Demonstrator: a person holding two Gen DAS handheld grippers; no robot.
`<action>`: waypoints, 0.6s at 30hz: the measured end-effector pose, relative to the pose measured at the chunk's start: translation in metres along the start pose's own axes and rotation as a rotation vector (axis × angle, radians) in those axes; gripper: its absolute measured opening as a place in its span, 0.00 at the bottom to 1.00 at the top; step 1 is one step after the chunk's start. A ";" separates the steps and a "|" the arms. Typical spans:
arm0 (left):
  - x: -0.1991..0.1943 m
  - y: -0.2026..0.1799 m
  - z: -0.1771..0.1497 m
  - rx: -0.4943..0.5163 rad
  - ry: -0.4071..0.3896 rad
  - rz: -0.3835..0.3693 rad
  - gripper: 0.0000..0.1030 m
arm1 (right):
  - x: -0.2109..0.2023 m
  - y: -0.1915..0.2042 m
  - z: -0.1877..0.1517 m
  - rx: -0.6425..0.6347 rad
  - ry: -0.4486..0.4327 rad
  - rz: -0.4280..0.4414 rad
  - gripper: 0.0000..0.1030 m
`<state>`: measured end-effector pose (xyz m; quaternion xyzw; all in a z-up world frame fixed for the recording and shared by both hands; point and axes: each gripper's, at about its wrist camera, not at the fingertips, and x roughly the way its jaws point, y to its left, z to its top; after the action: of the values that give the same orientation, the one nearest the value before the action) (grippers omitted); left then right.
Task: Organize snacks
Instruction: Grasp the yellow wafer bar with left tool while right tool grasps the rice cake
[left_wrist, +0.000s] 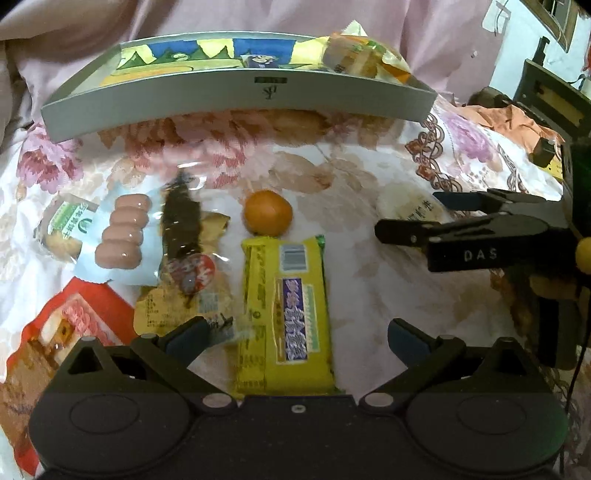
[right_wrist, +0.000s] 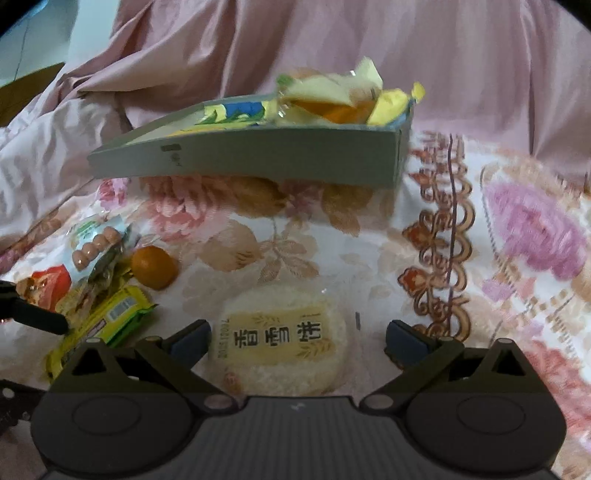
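Black plastic fingers of the left gripper (left_wrist: 297, 338) stand spread wide, pinching nothing; the yellow snack bar (left_wrist: 286, 317) lies between them, its long axis running straight ahead along the fingers, barcode end farthest out. The left fingertip (left_wrist: 192, 334) sits over the edge of a clear wrapped snack (left_wrist: 184, 236), though contact cannot be told. Just past the bar's far end sits an orange (left_wrist: 267, 213). Outward to the left lie a sausage pack (left_wrist: 123, 232) and a red packet (left_wrist: 74, 325), crowded together.

The right gripper (right_wrist: 297, 338) is likewise spread wide and holds nothing. A round rice cracker pack (right_wrist: 280, 341) lies between its fingers, nearer the left one, its printed label running crosswise. To the right of its fingers the floral cloth (right_wrist: 480, 258) is bare.

Ahead of both grippers stands the grey tray (left_wrist: 236, 98), its long wall crosswise, with wrapped snacks (right_wrist: 332, 99) heaped at its right end. Open cloth separates tray and fingertips.
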<state>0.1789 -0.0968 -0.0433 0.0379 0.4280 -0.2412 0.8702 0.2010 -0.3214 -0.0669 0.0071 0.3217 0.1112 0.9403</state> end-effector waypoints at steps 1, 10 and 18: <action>0.000 -0.001 0.000 0.000 -0.002 0.001 0.99 | 0.000 0.001 0.000 -0.007 -0.002 0.004 1.00; -0.010 -0.005 -0.004 -0.024 -0.048 0.043 0.75 | 0.000 0.017 -0.004 -0.103 -0.010 0.029 0.87; -0.002 -0.011 0.000 0.005 -0.025 0.067 0.80 | -0.004 0.034 -0.009 -0.247 0.011 0.089 0.80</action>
<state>0.1730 -0.1058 -0.0405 0.0514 0.4147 -0.2132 0.8831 0.1857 -0.2892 -0.0683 -0.0950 0.3101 0.1918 0.9263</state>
